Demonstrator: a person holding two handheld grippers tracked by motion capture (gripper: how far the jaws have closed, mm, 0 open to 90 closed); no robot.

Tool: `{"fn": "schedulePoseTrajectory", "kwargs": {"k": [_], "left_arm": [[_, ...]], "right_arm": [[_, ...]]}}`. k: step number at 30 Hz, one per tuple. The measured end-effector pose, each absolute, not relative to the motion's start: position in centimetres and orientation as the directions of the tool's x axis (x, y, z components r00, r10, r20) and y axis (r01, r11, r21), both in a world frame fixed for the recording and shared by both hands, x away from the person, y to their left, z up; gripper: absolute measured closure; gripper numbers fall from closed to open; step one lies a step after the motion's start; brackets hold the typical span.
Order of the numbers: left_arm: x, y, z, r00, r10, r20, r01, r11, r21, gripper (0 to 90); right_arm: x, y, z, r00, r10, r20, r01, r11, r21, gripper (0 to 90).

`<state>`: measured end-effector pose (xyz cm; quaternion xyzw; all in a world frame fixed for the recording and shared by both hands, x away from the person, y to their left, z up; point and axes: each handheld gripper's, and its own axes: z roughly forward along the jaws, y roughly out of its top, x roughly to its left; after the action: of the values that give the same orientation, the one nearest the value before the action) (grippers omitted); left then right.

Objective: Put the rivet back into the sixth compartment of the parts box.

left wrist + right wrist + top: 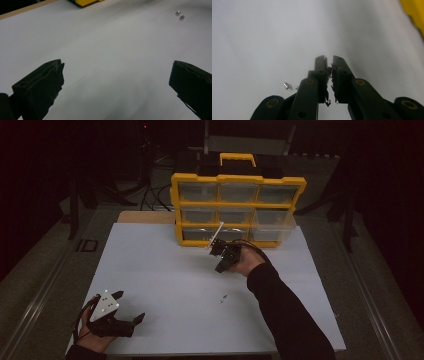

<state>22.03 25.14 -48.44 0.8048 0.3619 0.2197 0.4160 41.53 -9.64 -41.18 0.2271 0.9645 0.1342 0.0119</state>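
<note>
Two claws over the white table, small metal parts between them.
Nearest, at seven o'clock, the left claw (129,306) gapes wide. Two tiny metal parts (222,298) lie near centre. At one o'clock beyond them, the right claw (220,268) is pinched nearly closed, empty, before the yellow organizer (237,210).

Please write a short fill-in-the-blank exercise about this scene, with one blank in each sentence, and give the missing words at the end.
1. The frame of the organizer box at the far side of the white table is ____ in colour.
2. The jaws of the left tool stand wide ____.
3. The jaws of the right tool are ____ together.
4. The small metal parts lie on the white ____.

Missing words: yellow; open; shut; table
</note>
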Motion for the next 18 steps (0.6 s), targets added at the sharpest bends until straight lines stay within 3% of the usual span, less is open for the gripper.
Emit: {"fn": "schedulePoseTrajectory", "kwargs": {"k": [18], "left_arm": [[22.1,25.1,-48.5,0.64,0.767,0.052,0.401,-0.391,0.828,0.3]], "right_arm": [[45.6,-11.7,-36.1,-0.857,0.513,-0.038,0.482,0.826,0.292,82.4]]}}
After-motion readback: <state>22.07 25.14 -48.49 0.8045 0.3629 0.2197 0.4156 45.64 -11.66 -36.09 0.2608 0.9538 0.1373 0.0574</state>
